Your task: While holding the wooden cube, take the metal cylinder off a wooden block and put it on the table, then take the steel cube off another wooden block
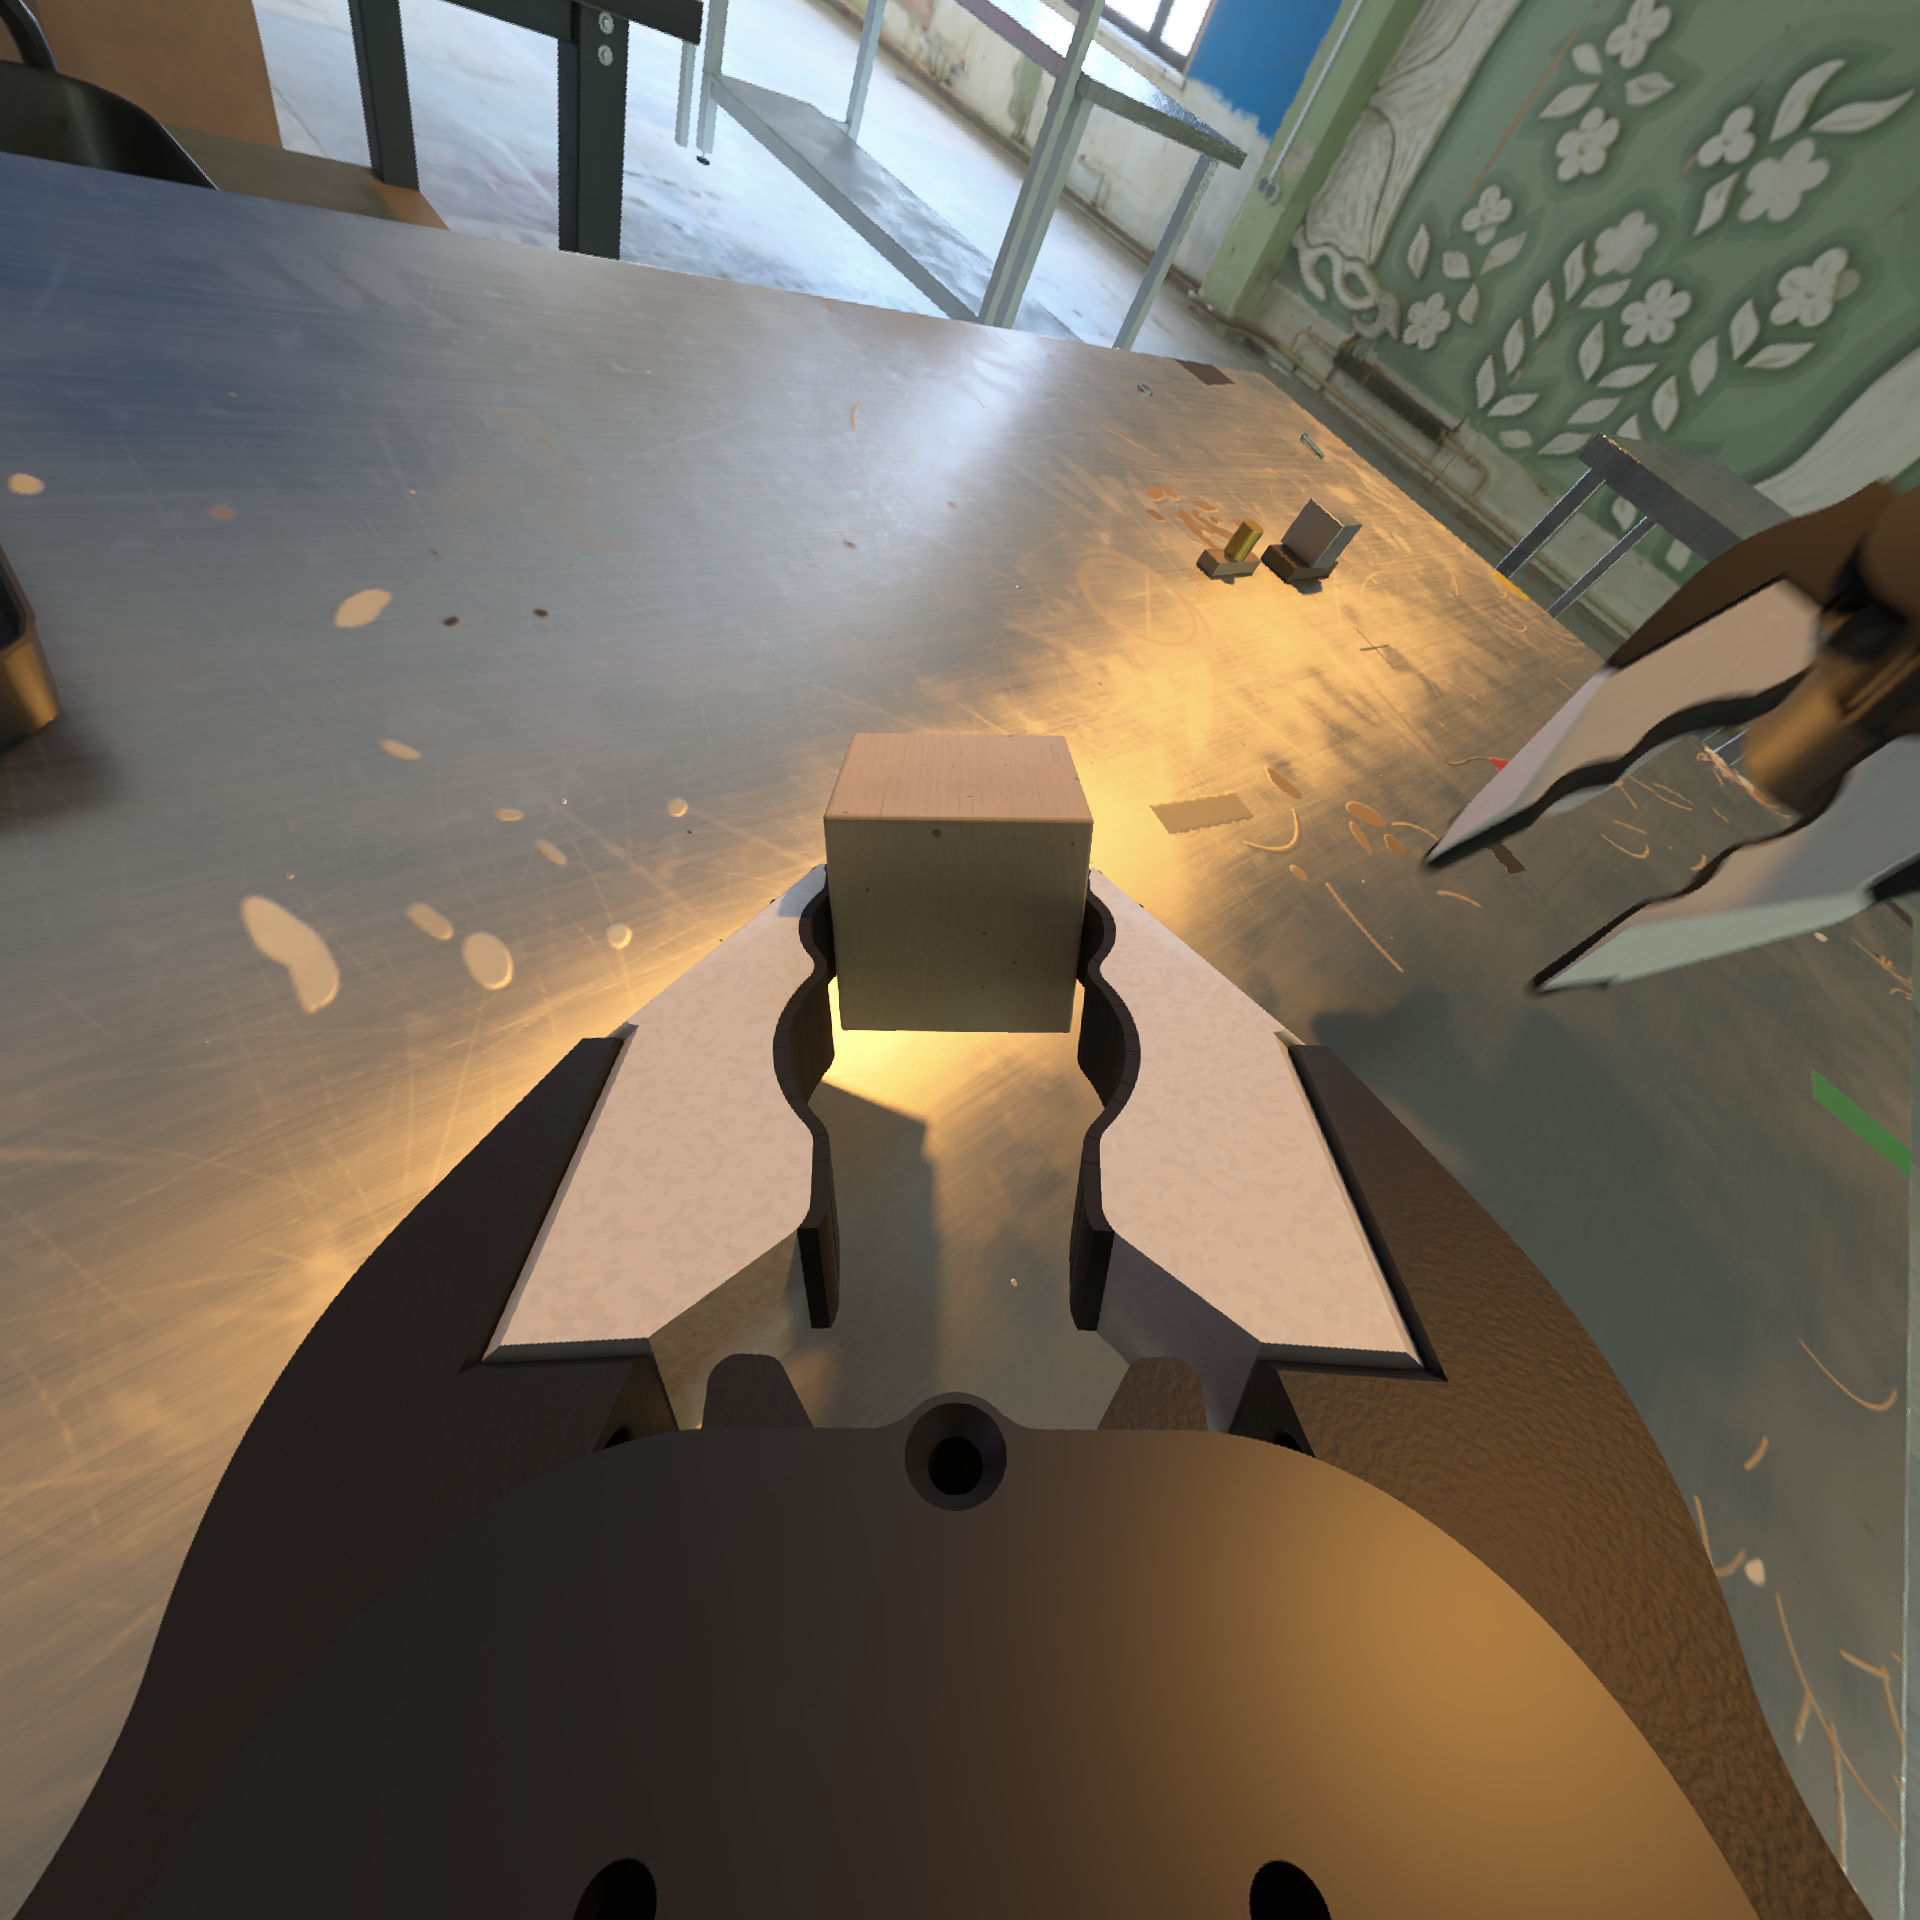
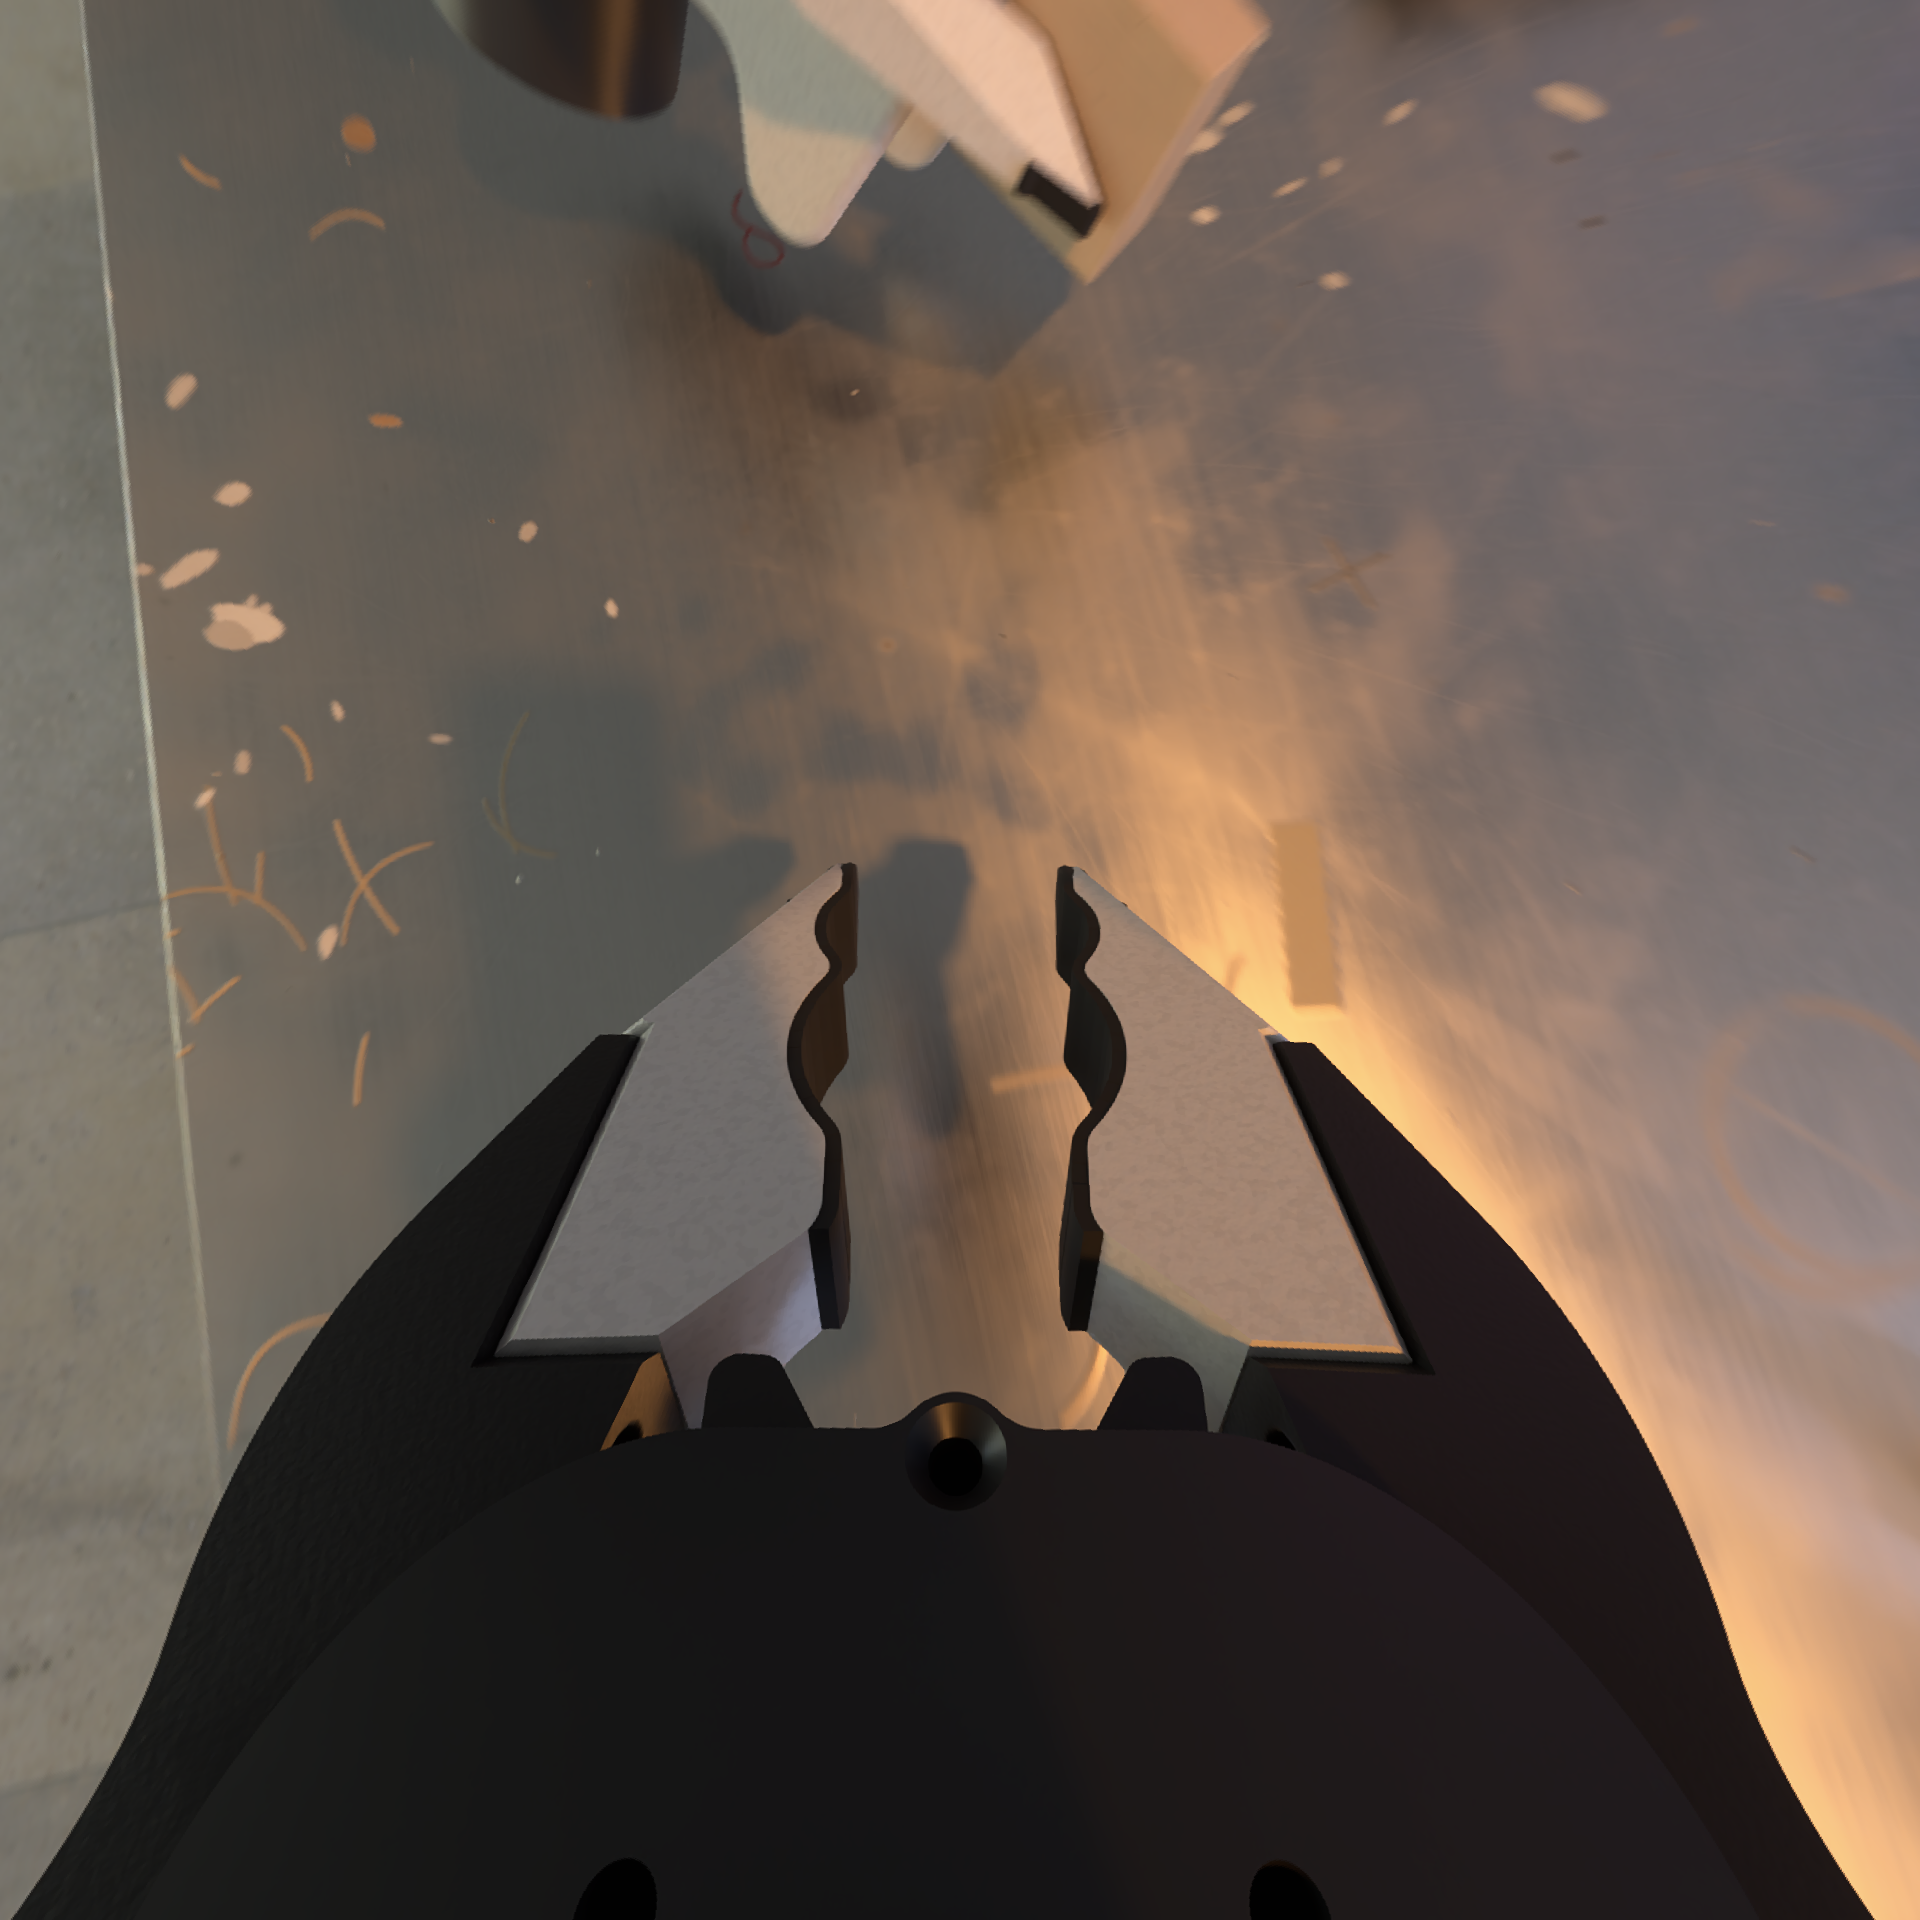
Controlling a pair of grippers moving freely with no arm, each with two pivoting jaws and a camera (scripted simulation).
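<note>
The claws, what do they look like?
Both look alike. The left claw and right claw each have a dark rounded body, two pale speckled pointed fingers with wavy black inner edges, and a small round hole in the middle. No cables show.

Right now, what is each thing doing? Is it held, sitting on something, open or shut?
wooden cube: held between the left gripper's fingertips, above the table.
left gripper: shut on the wooden cube.
right gripper: open, holding nothing.
metal cylinder: far off, on its small wooden block.
steel cube: far off, tilted on its dark wooden block.
table: scratched, paint-spotted.
</note>
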